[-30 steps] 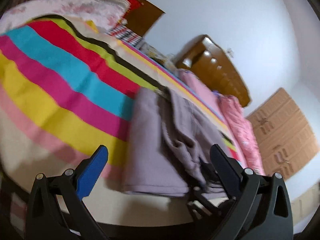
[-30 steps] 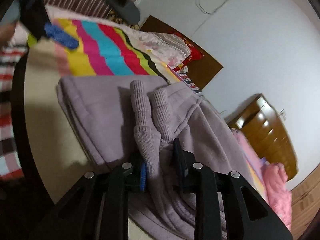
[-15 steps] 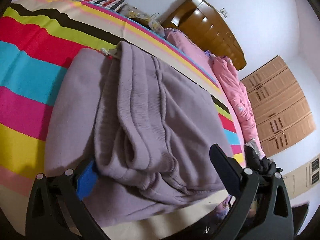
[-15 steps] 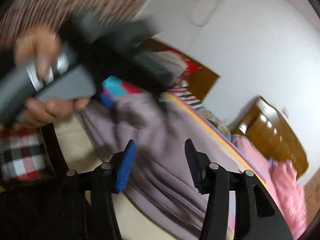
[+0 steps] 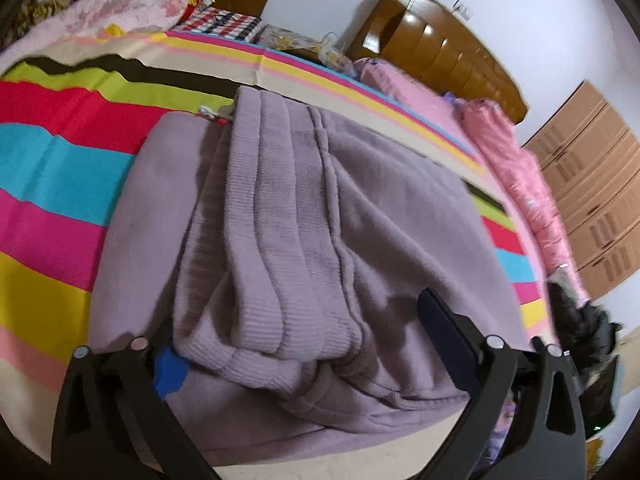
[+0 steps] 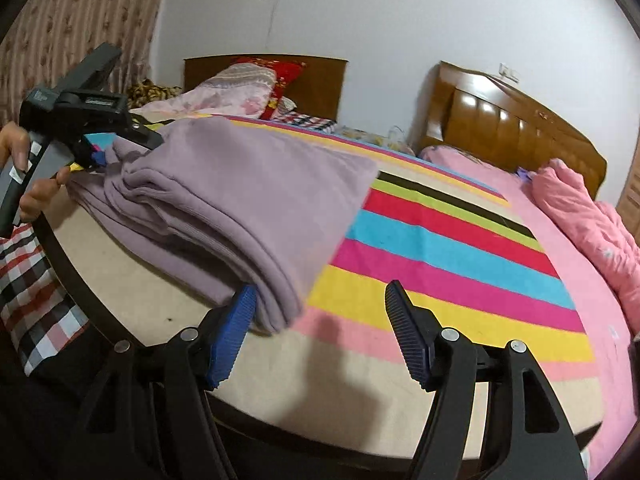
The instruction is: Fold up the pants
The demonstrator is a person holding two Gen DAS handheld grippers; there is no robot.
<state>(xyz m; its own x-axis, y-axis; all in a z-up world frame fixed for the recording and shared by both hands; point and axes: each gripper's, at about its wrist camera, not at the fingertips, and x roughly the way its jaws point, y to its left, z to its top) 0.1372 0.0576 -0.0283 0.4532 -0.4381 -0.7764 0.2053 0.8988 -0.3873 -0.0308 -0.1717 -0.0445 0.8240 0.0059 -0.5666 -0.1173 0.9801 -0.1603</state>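
The mauve pants (image 5: 304, 240) lie folded in a thick stack on the striped bed cover (image 5: 52, 168), ribbed cuffs on top. My left gripper (image 5: 304, 344) is open, its jaws spread around the near edge of the stack; its left blue pad sits partly under the fabric. In the right wrist view the pants (image 6: 240, 200) lie at the left. My right gripper (image 6: 320, 320) is open, its left pad (image 6: 234, 332) touching the stack's corner. The left gripper (image 6: 96, 148) shows there at the stack's far end, held by a hand.
The bed's dark rounded edge (image 6: 80, 292) runs under the stack. Pillows (image 6: 224, 92) and a wooden headboard (image 6: 512, 128) stand behind. A pink quilt (image 6: 592, 216) lies at the right. A wardrobe (image 5: 592, 200) stands beyond the bed.
My right gripper let go of the pant legs, opened and drew back to the right corner. My left gripper moved in over the stack's near edge. The legs now lie flat on top.
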